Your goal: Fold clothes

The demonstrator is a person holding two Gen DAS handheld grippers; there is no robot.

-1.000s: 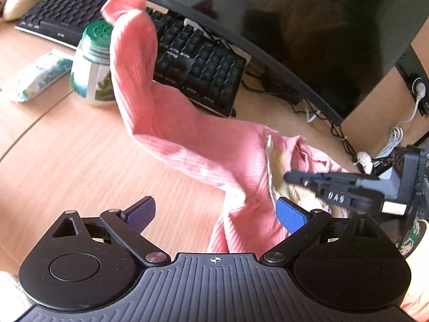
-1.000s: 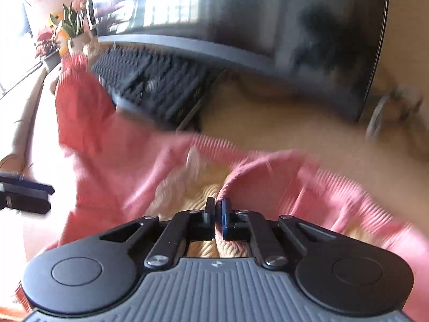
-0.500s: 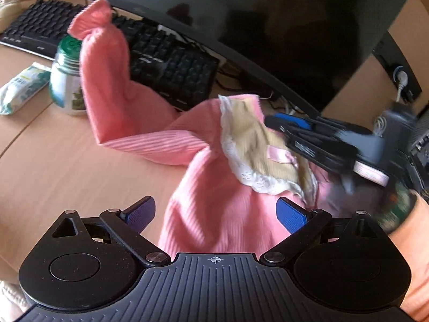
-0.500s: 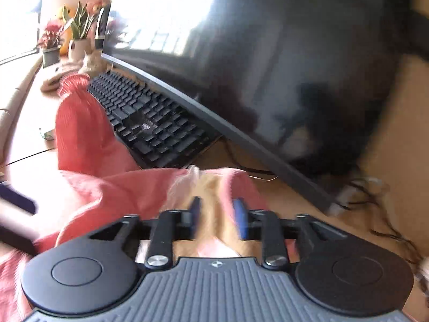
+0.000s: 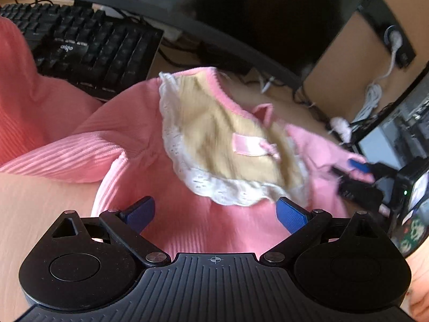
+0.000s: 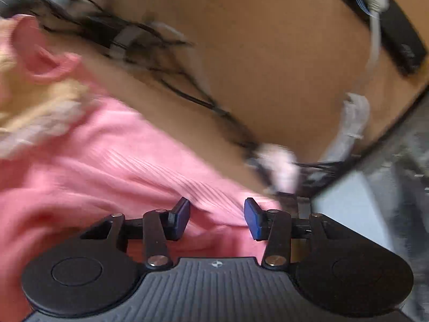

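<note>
The left hand-held gripper [image 5: 214, 212] is hovering with its blue-padded fingers [image 5: 139, 212] spread wide, gripping nothing. The right hand-held gripper [image 6: 217, 218] is also holding its fingers [image 6: 253, 218] apart, with nothing clamped between them; in the left wrist view it is reaching in from the right edge [image 5: 356, 177].

The only lettering that comes close to legible is on the black keyboard [image 5: 88, 51] in the left wrist view: a small white logo above its right-hand key block, which seems to read "aigo" (blurred, so the spelling is uncertain), with a row of tiny white marks above it too small to make out. The key legends cannot be read. In the right wrist view, a faint pale mark on the black strip [image 6: 407, 51] at upper right is too smeared to read.
</note>
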